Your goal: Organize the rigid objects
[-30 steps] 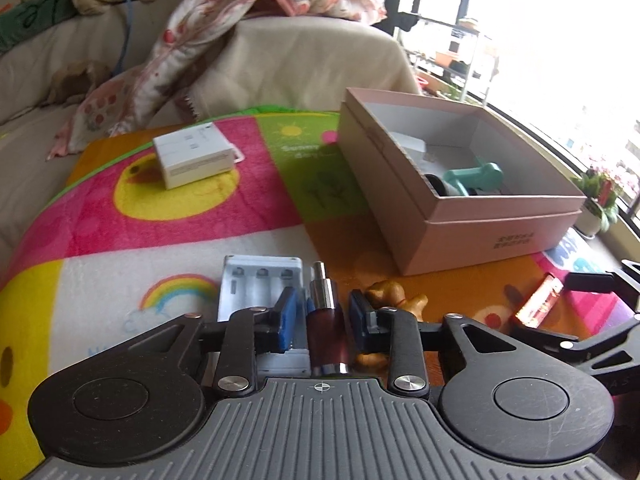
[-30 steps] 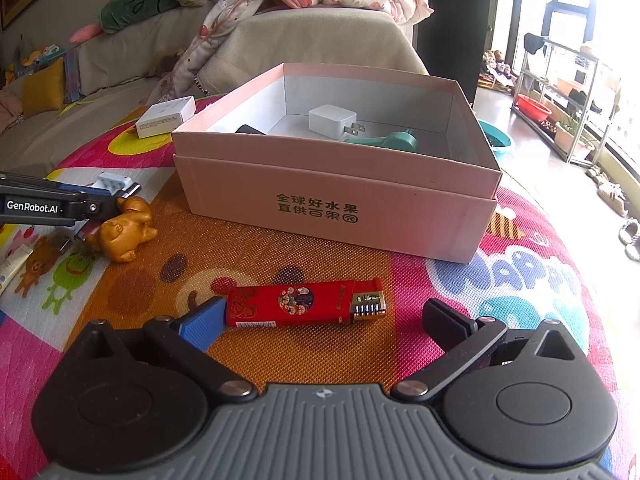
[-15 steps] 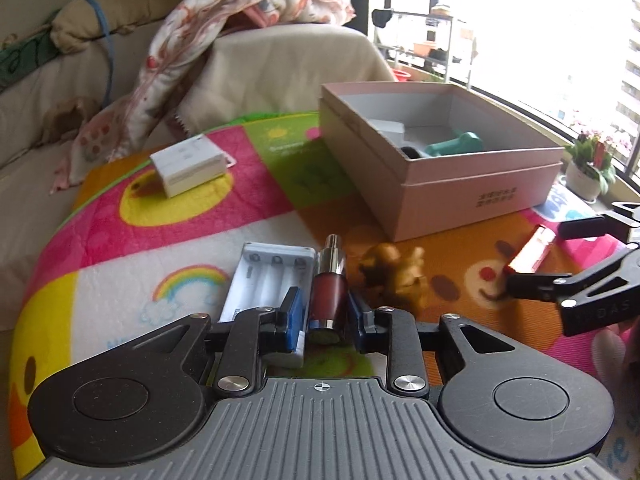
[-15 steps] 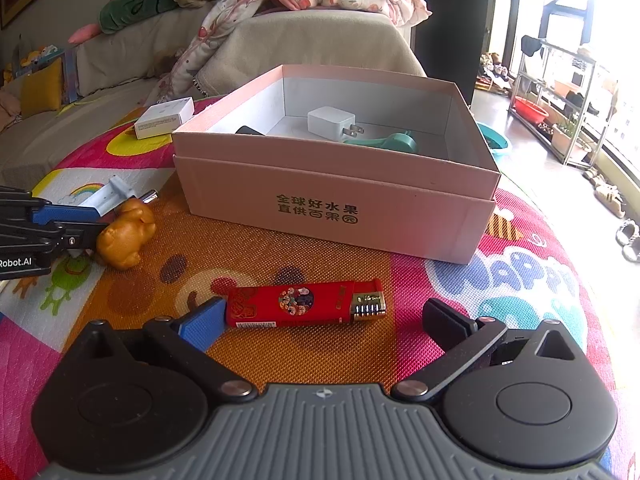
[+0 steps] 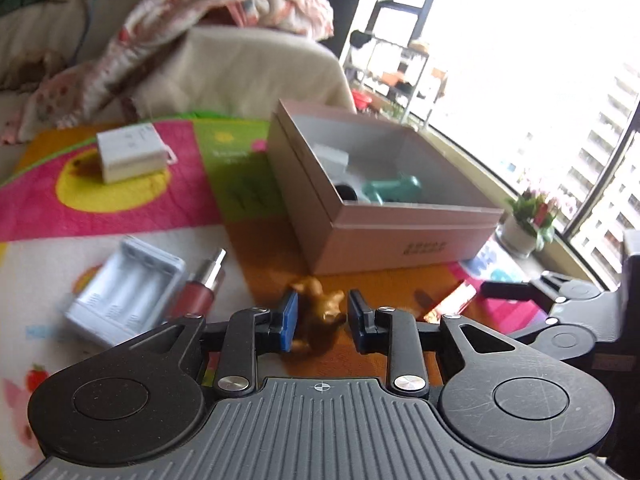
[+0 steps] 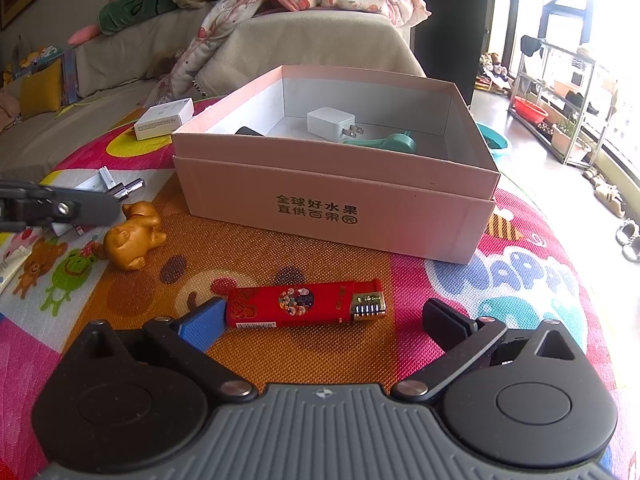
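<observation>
Our left gripper (image 5: 322, 322) stands released around the gold figurine (image 5: 318, 312) on the mat beside the box (image 6: 400, 216). Right gripper (image 6: 320, 320) gapes around the lighter (image 6: 304, 304). Closing off-center could skid either away.

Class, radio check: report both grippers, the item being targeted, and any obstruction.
Left gripper open, fingers either side of gold figurine. Right gripper open around red lighter. Pink box open beyond, path unobstructed.
</observation>
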The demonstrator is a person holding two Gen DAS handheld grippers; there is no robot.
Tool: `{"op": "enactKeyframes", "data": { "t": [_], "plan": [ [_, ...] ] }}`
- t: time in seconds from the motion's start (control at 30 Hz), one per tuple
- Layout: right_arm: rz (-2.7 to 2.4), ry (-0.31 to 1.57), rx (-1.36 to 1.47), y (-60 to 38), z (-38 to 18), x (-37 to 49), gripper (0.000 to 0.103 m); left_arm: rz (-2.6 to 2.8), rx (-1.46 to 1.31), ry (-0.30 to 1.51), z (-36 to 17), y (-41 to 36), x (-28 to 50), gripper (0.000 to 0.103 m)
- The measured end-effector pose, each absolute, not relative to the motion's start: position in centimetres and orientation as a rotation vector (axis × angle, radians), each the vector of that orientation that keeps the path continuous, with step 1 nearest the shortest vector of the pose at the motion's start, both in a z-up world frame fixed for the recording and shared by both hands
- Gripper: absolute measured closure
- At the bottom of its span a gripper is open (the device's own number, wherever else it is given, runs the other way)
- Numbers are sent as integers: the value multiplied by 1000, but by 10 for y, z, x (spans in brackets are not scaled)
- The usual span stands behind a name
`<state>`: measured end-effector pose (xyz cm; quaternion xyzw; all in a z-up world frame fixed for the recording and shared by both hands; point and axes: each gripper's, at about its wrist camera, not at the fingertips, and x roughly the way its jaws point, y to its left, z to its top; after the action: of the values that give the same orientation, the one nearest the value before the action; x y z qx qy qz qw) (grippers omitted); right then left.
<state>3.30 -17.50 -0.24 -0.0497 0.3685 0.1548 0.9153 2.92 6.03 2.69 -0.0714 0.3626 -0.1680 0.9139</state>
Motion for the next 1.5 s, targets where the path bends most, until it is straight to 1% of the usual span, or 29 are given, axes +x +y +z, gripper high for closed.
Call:
{"op": "enactKeyframes", "data": {
  "t": [0.07,0.27,0.33,0.37,0.4,0.57,0.7,0.83,0.93,1.07,1.13,1.2,1.27,1.33,1.4,1.47,1.5],
  "plan": [
    [316,758,-103,-175,-2,33,0,-287,-103,796,17,46,38,71],
    [317,757,-102,-175,-2,33,0,-266,-68,775,14,38,40,70],
    [331,747,-105,-175,-1,31,9,-280,-37,760,14,36,35,70],
    [349,732,-115,-174,0,27,21,-289,-25,750,14,36,31,71],
    [373,722,-134,-172,2,24,22,-297,-14,738,14,36,28,72],
    [433,755,-173,-177,9,14,22,-367,51,683,26,31,2,74],
    [413,703,-168,-193,30,9,22,-436,-13,605,61,34,1,74],
    [335,530,-146,-203,78,21,22,-482,-34,483,115,26,29,74],
    [277,407,-187,-197,104,35,22,-507,-68,429,143,19,63,74],
    [263,379,-207,-187,113,59,22,-534,-84,426,161,4,104,74],
    [255,387,-209,-184,112,70,22,-562,-127,433,161,-2,123,73],
    [253,397,-225,-179,107,79,21,-572,-164,511,152,-11,146,73],
    [247,435,-234,-176,100,87,18,-555,-162,578,134,-17,163,73],
    [261,463,-225,-174,92,84,16,-543,-124,585,122,-18,164,73],
    [282,466,-222,-174,85,72,10,-541,-118,586,112,-13,157,73],
    [295,466,-230,-176,75,58,7,-532,-147,586,107,2,147,73],
    [300,472,-243,-176,69,52,7,-518,-161,586,105,13,140,73]
  ]
}}
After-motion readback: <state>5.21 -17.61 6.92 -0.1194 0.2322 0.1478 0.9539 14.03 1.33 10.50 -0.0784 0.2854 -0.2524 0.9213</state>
